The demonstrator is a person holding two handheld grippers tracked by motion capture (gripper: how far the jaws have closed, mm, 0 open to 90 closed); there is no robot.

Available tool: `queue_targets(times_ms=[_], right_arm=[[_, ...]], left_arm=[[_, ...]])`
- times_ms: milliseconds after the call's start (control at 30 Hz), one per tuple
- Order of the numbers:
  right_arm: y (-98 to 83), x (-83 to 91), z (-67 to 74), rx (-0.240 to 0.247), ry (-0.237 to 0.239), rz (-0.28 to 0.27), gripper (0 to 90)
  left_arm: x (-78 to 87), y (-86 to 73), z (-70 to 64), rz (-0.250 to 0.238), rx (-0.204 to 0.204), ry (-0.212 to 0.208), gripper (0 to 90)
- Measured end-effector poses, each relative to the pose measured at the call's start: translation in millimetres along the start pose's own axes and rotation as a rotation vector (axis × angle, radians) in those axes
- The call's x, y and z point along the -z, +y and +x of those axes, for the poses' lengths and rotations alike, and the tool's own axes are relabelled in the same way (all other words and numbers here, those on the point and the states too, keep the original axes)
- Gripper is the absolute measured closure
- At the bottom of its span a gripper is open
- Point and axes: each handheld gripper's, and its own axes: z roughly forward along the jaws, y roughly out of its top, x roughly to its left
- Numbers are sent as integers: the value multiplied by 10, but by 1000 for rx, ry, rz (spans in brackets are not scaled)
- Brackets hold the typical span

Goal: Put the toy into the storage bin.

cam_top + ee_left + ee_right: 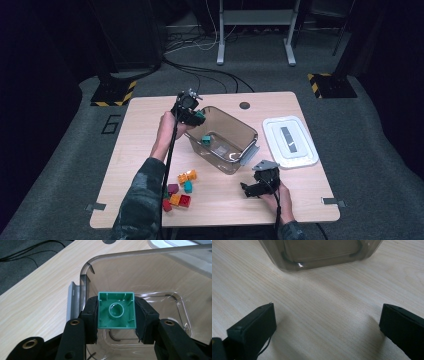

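Jaws of our left gripper (116, 315) clamp a green square plastic brick (116, 310), hollow underside facing us, poised over the rim of the clear plastic bin (248, 131) at its 10 o'clock corner. Straight below lies open bin floor, with one teal brick (206, 140) already inside. Our right gripper (251, 187) rests wide open on the bench (145, 125) at the bin's 5 o'clock, clear of the drop.
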Motion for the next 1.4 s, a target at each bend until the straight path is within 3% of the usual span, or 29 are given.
queue_targets(times_ms=[100, 200, 267, 467, 867, 1133, 1400], right_arm=[[0, 0, 0, 0, 0, 0, 2], [0, 0, 0, 0, 0, -1, 2], [0, 0, 0, 0, 0, -1, 2], [-2, 3, -6, 10, 3, 2, 3], [-2, 3, -10, 12, 4, 1, 5], [-2, 3, -14, 14, 3, 0, 6], [-1, 2, -14, 13, 1, 0, 4]], left_arm=[[-49, -2, 8, 11, 15, 1, 573], [-74, -22, 32, 10, 53, 7, 438], [-63, -42, 35, 6, 58, 10, 334], [60, -131, 22, -17, 59, 9, 199], [369, -438, -30, -58, 36, 16, 133], [473, -712, -29, -58, 40, 30, 77], [522, -1039, 3, -55, 61, 38, 75]])
